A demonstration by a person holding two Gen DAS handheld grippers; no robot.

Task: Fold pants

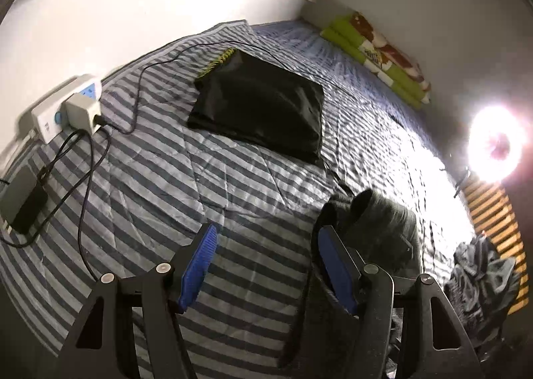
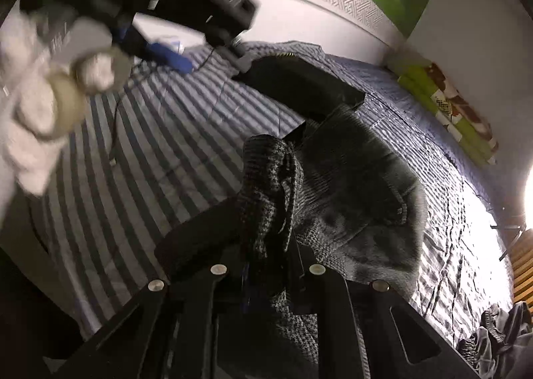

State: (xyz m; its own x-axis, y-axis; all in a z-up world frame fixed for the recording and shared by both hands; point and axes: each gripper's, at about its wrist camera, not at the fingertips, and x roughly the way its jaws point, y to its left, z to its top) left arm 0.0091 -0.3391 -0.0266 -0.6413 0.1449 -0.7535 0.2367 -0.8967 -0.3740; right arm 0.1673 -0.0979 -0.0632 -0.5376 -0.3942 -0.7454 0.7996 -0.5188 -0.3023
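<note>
While the right hand-held gripper (image 2: 266,245) is clamped on a bunched fold of the dark grey pants (image 2: 349,185), the rest of that cloth spreads over the striped bed cover (image 2: 160,145) at the centre and lower right of the right wrist view. At the upper left of that view the left hand-held gripper (image 2: 173,59) hangs blurred. In its own view its (image 1: 263,265) blue pads (image 1: 200,265) stand apart, nothing between them, with the pants (image 1: 383,222) just right of them. A folded black garment (image 1: 263,105) lies further up the bed.
</note>
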